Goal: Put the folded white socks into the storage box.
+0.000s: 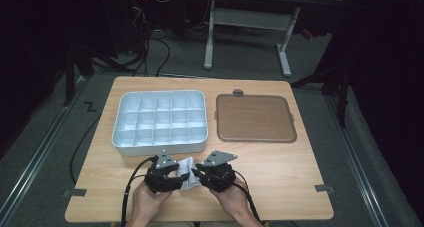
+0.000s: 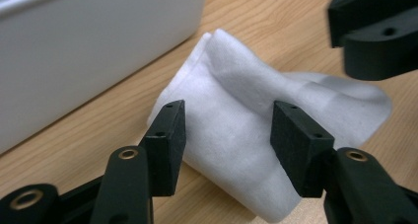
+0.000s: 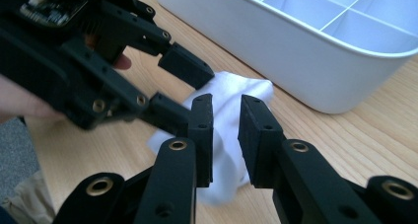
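**Cloth between both grippers, folding barely begun**

We are working on a small white cloth (image 1: 187,173) that lies on the wooden table (image 1: 280,187), just in front of the white divided tray (image 1: 159,121) and near our edge of the table. A brown mat (image 1: 255,118) sits to the right of the tray, well apart from the cloth.

Our left gripper (image 2: 227,135) has its jaws spread about halfway. They straddle a raised fold of the cloth, but the pads do not press on it, so it has hold of nothing yet.

Our right gripper (image 3: 226,135) has its jaws drawn close, with a narrow gap left between them. White cloth shows through that gap, yet we cannot tell whether the pads actually pinch it or merely stand over it.

We judge the work to be at an early stage. The cloth is rumpled and loosely doubled over, not laid flat or neatly folded. The tray's compartments that we can see are empty. Taking a firm hold of the cloth and shaping or moving it is all left to do.
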